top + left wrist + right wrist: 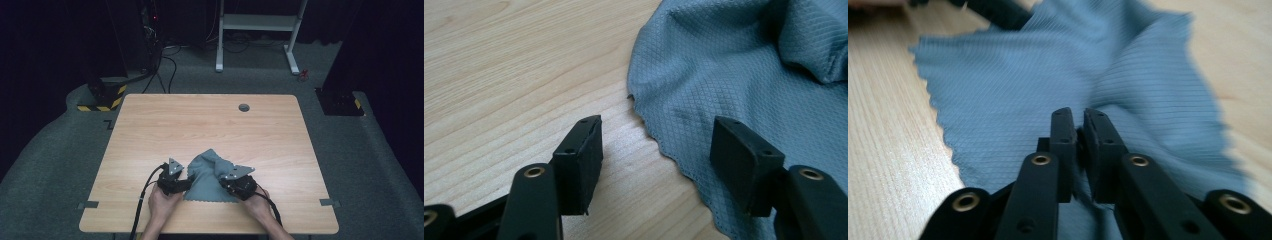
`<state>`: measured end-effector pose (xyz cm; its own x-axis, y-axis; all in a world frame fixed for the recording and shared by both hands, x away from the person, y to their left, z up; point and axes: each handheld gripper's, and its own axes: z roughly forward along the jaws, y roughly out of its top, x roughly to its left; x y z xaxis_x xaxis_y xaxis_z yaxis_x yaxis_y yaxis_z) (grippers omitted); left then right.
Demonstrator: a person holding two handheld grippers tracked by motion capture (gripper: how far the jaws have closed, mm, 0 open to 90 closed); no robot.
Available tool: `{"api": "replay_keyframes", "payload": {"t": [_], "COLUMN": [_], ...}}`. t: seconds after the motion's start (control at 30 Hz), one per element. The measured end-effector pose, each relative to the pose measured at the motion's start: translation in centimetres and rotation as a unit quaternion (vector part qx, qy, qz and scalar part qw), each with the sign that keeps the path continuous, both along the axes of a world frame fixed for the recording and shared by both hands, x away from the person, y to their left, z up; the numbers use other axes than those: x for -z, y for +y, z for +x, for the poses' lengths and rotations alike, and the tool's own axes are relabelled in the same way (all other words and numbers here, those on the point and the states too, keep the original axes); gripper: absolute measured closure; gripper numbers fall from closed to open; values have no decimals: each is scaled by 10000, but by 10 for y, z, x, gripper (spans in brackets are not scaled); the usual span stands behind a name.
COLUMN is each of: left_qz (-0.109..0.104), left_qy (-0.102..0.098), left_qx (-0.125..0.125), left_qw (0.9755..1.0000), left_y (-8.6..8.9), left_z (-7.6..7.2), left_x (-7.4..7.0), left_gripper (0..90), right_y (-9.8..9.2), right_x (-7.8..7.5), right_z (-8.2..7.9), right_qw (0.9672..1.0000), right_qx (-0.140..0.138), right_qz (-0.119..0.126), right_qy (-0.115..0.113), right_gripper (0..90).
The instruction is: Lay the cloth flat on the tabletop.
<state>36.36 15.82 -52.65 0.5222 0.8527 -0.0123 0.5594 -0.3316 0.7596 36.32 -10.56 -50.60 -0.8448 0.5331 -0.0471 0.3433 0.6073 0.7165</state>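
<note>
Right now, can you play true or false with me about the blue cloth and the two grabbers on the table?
1. The cloth is grey-blue. True.
2. The cloth lies perfectly flat. False: part of it is bunched up into a fold at its far side.
3. The left gripper has its jaws wide apart, straddling the cloth's wavy edge. True.
4. The right gripper has its jaws spread as wide as the left one's. False: they stand nearly together, with a bit of cloth between them.
5. The table is made of black metal. False: its top is light wood.
6. The cloth lies at the near side of the table, between the two grippers. True.
</note>
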Motion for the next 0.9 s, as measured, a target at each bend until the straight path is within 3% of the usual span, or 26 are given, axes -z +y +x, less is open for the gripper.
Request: {"api": "replay_keyframes", "payload": {"t": [0.1,0.13,0.27,0.4,0.47,0.5,0.53,0.57,0.6,0.63,0.67,0.73,0.9], "left_qz": [-152,-216,-345,-336,-441,-441,-616,-616,-465,-465,-365,-389,-12], "left_qy": [42,65,-10,-75,76,76,325,325,479,479,522,618,776], "left_qx": [101,92,124,75,90,90,197,197,276,276,287,303,468], "left_qw": [9998,9997,9993,9994,9990,9990,9974,9974,9974,9974,9976,9969,9959], "left_y": [2,3,5,6,4,4,-2,-2,-10,-10,-17,-26,-49], "left_z": [1,2,16,31,48,48,62,62,76,76,83,93,111], "left_x": [0,-1,-22,-34,-40,-40,-42,-42,-44,-44,-44,-43,-31], "left_gripper": [416,424,430,443,445,445,445,438,435,437,439,439,465], "right_y": [-16,-26,-37,-39,-39,-39,-36,-36,-35,-35,-35,-34,-33], "right_x": [-11,-15,-9,2,6,6,9,9,8,8,8,8,7], "right_z": [3,11,32,45,47,47,45,45,44,44,44,44,42], "right_qw": [9992,9976,9938,9909,9906,9906,9914,9914,9930,9930,9937,9942,9953], "right_qx": [280,571,1068,1313,1317,1317,1251,1251,1130,1130,1051,1006,882], "right_qz": [278,365,306,144,79,79,-10,-10,-85,-85,-92,-94,-156], "right_qy": [-95,-135,51,249,363,363,380,380,321,321,376,382,363], "right_gripper": [792,788,746,700,685,685,694,694,754,754,813,843,895]}}
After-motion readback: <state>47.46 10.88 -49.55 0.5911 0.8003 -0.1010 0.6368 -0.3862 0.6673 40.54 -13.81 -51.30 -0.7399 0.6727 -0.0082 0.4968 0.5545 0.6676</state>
